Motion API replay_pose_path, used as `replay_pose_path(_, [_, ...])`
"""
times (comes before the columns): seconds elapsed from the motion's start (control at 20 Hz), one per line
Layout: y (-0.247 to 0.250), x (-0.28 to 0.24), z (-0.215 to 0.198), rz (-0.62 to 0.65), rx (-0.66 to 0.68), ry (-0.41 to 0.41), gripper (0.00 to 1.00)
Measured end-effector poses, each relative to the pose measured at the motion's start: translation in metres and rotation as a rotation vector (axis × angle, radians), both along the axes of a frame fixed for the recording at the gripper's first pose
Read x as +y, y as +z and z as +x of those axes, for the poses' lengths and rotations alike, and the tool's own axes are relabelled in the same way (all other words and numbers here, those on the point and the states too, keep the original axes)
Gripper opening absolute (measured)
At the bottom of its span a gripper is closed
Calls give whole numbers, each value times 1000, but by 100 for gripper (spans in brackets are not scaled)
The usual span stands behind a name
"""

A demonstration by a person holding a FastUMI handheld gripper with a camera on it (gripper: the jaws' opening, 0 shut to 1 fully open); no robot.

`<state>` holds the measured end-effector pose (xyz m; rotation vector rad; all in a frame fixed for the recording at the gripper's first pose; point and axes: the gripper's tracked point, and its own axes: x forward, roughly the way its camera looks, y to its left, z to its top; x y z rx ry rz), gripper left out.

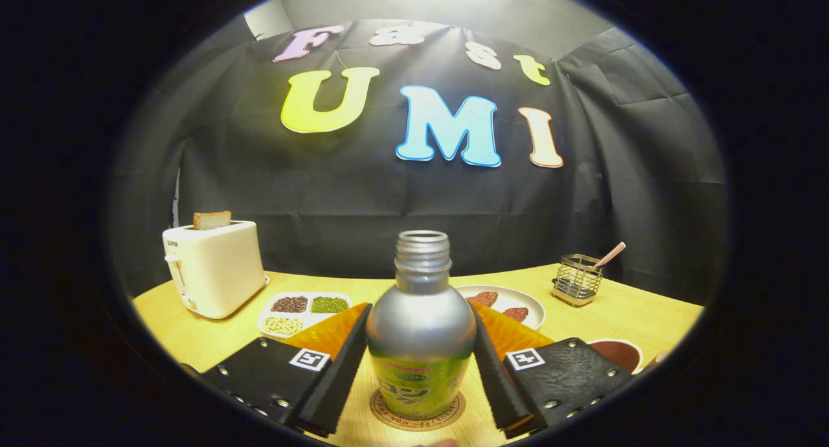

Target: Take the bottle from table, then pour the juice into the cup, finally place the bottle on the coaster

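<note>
Bottle [421, 330]: silver metal, green label low on the body, threaded neck uncapped, standing upright on the coaster [418, 413], a round brown disc with printed rim text on the table. Cup [618, 354]: white rim, dark liquid inside, off to the right, partly hidden behind the right finger

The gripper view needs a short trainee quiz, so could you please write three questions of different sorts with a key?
1. True or false: the bottle has its cap on.
2. What does the bottle stand on? A) the plate B) the coaster C) the toaster
3. Fill in: the fingers of the hand-held gripper sit on either side of the ____.

Key:
1. False; its threaded neck is open.
2. B
3. bottle; whether they press it cannot be told.
</note>
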<state>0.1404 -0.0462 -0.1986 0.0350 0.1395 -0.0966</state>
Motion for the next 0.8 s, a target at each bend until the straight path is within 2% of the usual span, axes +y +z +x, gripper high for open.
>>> replay_pose_path(0.1, [18,-4,-5,-1,-27,3,99])
replay_pose_path(0.3, [76,-3,-23,1,-95,50,99])
replay_pose_path(0.55, [162,-7,-52,-59,-134,120,99])
replay_pose_path(0.7, [193,-7,-70,-78,-138,168,99])
replay_pose_path(0.8, [205,-20,-79,-122,-120,155,99])
